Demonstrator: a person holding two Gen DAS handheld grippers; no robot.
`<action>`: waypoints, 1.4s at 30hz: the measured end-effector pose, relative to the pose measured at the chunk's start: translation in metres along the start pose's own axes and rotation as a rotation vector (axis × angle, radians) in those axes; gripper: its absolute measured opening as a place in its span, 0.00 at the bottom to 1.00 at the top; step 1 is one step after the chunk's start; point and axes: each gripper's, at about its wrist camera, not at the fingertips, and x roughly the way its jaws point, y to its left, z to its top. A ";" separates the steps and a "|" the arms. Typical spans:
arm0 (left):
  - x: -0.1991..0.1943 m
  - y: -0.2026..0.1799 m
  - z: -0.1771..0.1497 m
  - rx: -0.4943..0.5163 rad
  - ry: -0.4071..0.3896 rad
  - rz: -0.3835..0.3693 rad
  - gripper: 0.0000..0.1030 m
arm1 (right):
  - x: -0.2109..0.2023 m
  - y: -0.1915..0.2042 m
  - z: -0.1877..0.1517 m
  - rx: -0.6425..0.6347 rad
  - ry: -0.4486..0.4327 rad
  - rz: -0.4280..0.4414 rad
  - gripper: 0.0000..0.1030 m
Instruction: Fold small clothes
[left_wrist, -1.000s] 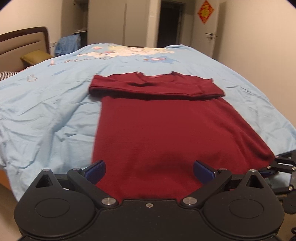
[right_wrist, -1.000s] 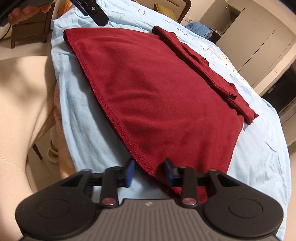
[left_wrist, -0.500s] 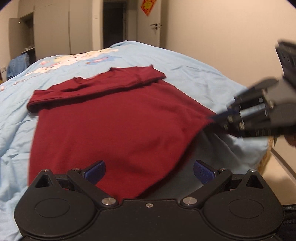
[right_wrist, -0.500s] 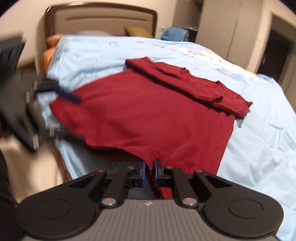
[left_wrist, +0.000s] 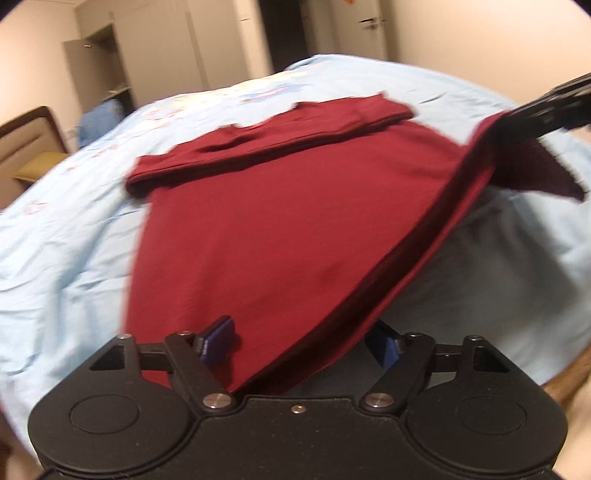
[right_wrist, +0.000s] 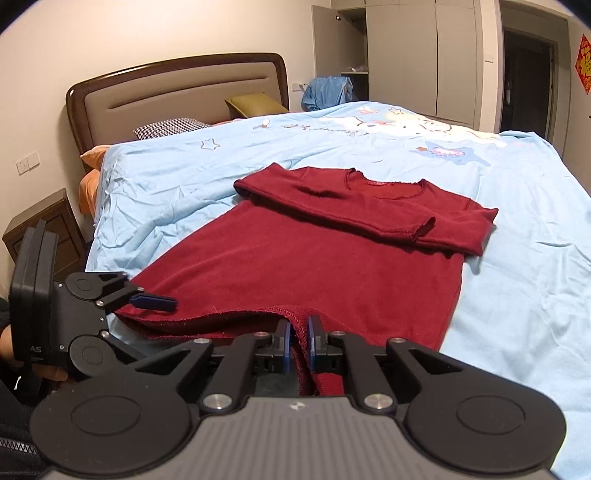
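Observation:
A dark red long-sleeved top (right_wrist: 314, 258) lies on the light blue bedspread (right_wrist: 517, 229), its sleeves folded across the chest. My right gripper (right_wrist: 300, 345) is shut on the hem at the near right corner and holds it lifted. My left gripper (left_wrist: 306, 341) is open, its blue pads either side of the hem's left corner; the cloth (left_wrist: 280, 251) lies between the jaws, not pinched. In the right wrist view the left gripper (right_wrist: 151, 301) sits at the hem's left end. In the left wrist view the right gripper (left_wrist: 546, 110) holds the raised corner, upper right.
A brown padded headboard (right_wrist: 177, 96) with pillows (right_wrist: 255, 103) stands at the bed's far end. A nightstand (right_wrist: 40, 221) is at the left. Wardrobes (right_wrist: 424, 55) and a dark doorway (right_wrist: 524, 77) are behind. The bed edge runs right under both grippers.
My right gripper closed on the hem and lifted that corner. My left gripper moved in to the hem's left corner, jaws narrowing around the cloth but still open.

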 end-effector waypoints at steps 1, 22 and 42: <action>0.000 0.004 -0.003 0.009 0.004 0.037 0.76 | -0.001 0.000 0.000 0.004 -0.004 -0.001 0.10; -0.031 0.068 -0.007 0.045 -0.081 0.092 0.05 | 0.004 0.003 -0.040 -0.012 0.075 -0.064 0.12; -0.038 0.080 0.066 0.039 -0.194 0.055 0.03 | 0.023 0.030 -0.095 -0.162 0.100 -0.295 0.42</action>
